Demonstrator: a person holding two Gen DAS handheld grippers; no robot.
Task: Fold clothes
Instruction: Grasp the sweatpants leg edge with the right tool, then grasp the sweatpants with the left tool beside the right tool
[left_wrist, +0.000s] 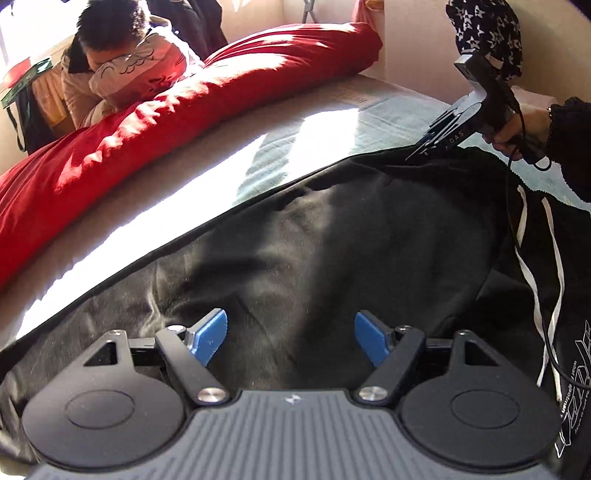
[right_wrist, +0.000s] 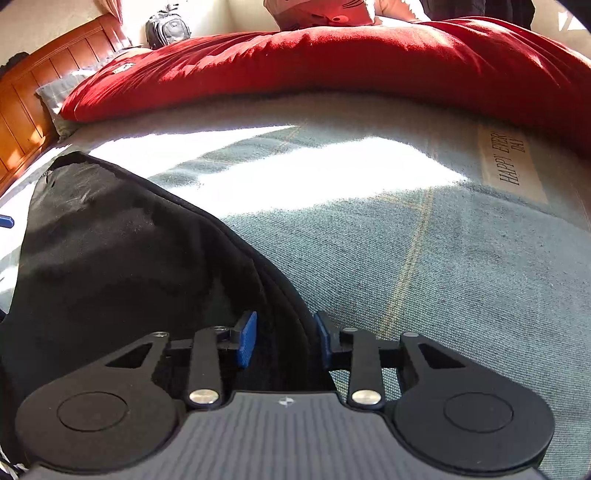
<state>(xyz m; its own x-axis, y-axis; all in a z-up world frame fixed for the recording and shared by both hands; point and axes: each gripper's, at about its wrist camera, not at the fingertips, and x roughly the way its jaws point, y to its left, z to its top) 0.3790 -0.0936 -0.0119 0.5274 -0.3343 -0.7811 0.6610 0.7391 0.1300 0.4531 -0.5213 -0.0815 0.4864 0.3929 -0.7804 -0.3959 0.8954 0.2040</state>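
A black garment with white drawstrings lies spread on the bed. My left gripper hovers low over its middle, jaws wide open, nothing between the blue pads. In the left wrist view my right gripper, held by a hand, sits at the garment's far edge. In the right wrist view the right gripper stands narrowly open. The garment's thick hem runs between its pads, and they do not clearly press on it.
A teal woven bed cover with a "HAPPY EVERY DAY" label lies under the garment. A rolled red quilt runs along the far side, where a person leans. A wooden headboard stands at the left.
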